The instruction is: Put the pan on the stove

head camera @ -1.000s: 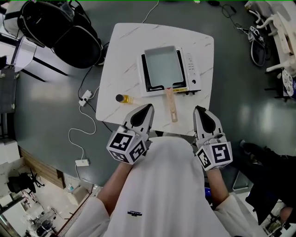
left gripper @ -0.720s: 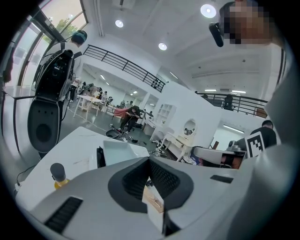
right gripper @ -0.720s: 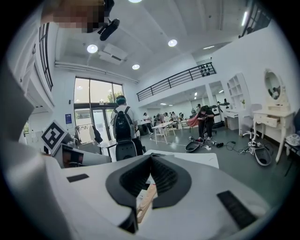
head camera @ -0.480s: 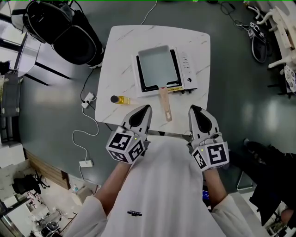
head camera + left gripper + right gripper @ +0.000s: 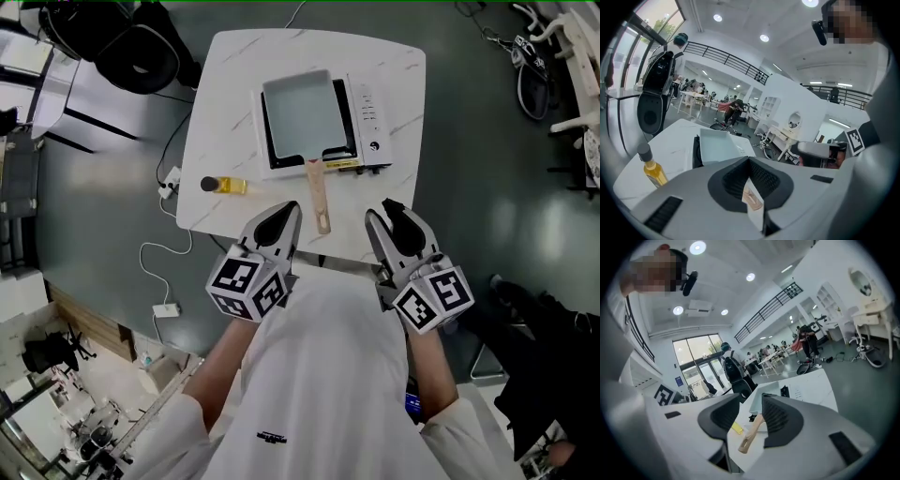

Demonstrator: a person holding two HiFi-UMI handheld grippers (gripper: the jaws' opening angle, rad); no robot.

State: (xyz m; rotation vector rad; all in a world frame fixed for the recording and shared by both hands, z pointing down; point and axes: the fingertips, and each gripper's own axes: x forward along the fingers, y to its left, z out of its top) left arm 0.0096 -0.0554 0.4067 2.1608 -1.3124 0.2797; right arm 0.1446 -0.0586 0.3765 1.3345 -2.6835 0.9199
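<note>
Right tongs (image 5: 382, 211), jaws just opening empty, aim at pan handle (image 5: 319, 199).

Bare table (image 5: 225, 112) flanks the pan handle (image 5: 320, 197) (oil bottle (image 5: 225, 185) stands left), seemingly unobstructed.

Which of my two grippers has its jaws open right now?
The right gripper: its jaws have just been opening and stand apart, nothing between them, the pan's wooden handle showing beyond the gap. The left gripper has its jaws together.
</note>
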